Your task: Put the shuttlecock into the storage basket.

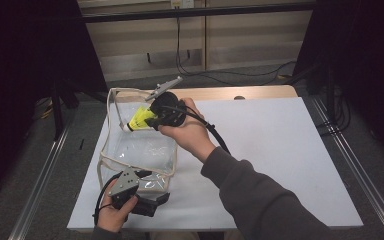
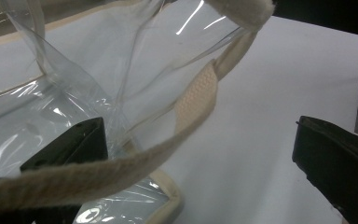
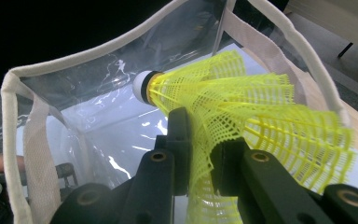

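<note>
White desk (image 1: 280,150): right gripper (image 1: 147,120) pinches shuttlecock (image 3: 242,107) over clear bag (image 1: 135,150); left gripper (image 2: 200,154), spread, straddles its near strap (image 2: 121,168).

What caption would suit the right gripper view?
Right gripper pinching a yellow shuttlecock over an open clear bag.

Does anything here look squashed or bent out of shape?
Yes. The right gripper pinches the yellow shuttlecock by its mesh skirt, which is crumpled between the jaws. It hangs above the clear bag, cork tip pointing in.
</note>
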